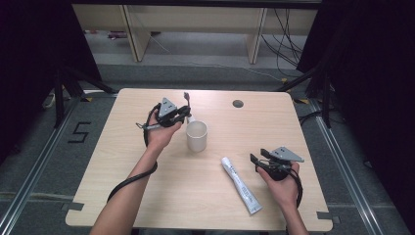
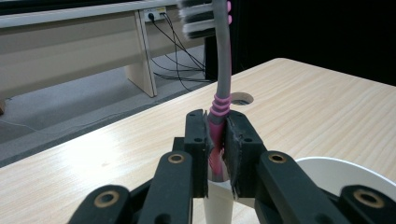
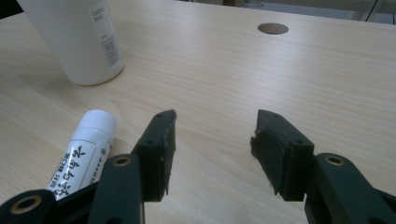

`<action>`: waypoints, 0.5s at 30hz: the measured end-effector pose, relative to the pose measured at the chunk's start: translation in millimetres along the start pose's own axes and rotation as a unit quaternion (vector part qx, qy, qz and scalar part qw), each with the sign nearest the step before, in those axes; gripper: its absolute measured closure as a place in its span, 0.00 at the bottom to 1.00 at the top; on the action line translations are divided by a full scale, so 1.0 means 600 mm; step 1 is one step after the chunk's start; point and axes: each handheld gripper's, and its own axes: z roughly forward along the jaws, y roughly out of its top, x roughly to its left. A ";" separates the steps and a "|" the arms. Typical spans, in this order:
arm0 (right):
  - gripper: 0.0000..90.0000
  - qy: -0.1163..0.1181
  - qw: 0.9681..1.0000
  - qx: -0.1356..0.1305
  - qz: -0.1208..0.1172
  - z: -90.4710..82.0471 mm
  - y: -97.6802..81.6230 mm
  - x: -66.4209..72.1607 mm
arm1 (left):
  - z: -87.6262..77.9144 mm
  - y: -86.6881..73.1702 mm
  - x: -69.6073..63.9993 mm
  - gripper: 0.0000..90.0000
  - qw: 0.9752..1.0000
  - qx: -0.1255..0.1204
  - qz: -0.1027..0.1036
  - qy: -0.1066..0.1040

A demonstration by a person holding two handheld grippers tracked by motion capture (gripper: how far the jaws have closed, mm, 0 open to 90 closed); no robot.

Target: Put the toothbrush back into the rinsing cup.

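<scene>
The left claw [image 2: 215, 140] is clamped on a toothbrush [image 2: 223, 70], held upright just beside the white cup [image 1: 196, 135] as if to stand it inside, while the right claw [image 3: 212, 149] waits apart beside the toothpaste tube [image 1: 241, 184] on the desk [image 1: 147, 196].

toothbrush [image 2: 223, 70]: head cut by top edge | cup [image 2: 345, 175]: mostly behind claw

cup [image 1: 196, 135] mid-table, tube [image 1: 241, 184] right-front
</scene>
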 end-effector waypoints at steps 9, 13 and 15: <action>0.54 -0.005 1.000 -0.010 -0.021 0.001 0.001 -0.005 | 0.003 -0.003 -0.001 0.88 1.000 0.011 -0.003 -0.005; 0.54 -0.005 1.000 -0.010 -0.020 0.001 0.001 -0.006 | 0.003 -0.004 -0.002 0.88 1.000 0.015 -0.004 -0.007; 0.54 0.000 1.000 0.001 0.000 0.000 0.000 0.000 | 0.004 -0.004 -0.001 0.88 1.000 0.018 -0.004 -0.008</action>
